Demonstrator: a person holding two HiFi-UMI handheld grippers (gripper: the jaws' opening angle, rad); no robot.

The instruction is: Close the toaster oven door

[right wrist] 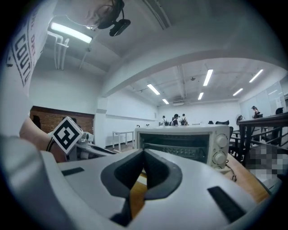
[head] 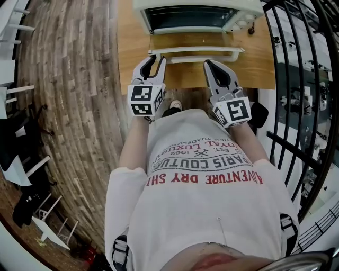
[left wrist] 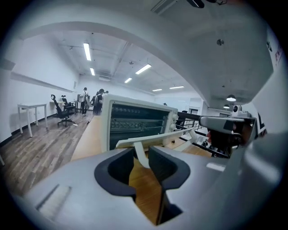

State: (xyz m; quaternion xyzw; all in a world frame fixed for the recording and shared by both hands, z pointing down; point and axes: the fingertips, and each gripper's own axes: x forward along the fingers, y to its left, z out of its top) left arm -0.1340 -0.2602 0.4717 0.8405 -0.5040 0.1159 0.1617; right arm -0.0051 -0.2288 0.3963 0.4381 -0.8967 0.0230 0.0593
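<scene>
Wood-plank flooring [head: 69, 79] lies to the left and a black railing [head: 296, 79] to the right of a pale wooden table [head: 132, 53]. The cream toaster oven [head: 196, 16] sits at the table's far side. Its door [head: 196, 51] is open, swung out and down toward the person, so the dark cavity and the rack inside show in both gripper views. The left gripper [head: 153, 62] reaches in at the door's left end. In its own view the jaws stand partly apart, with a white post of the door handle [left wrist: 140, 157] upright between the dark pads. The post fills the gap between them, so this claw has hold of the handle, and the door's front edge crosses just above the fingertips. The right gripper [head: 212, 64] is near the door's right end, just below the front edge in the head view. Its pads meet at the tips with nothing between them, and only the table's wood shows through the slit lower down. Whether those closed tips touch the door cannot be told. The two grippers sit side by side, well apart, each with its marker cube toward the person's printed white shirt [head: 206, 201].
</scene>
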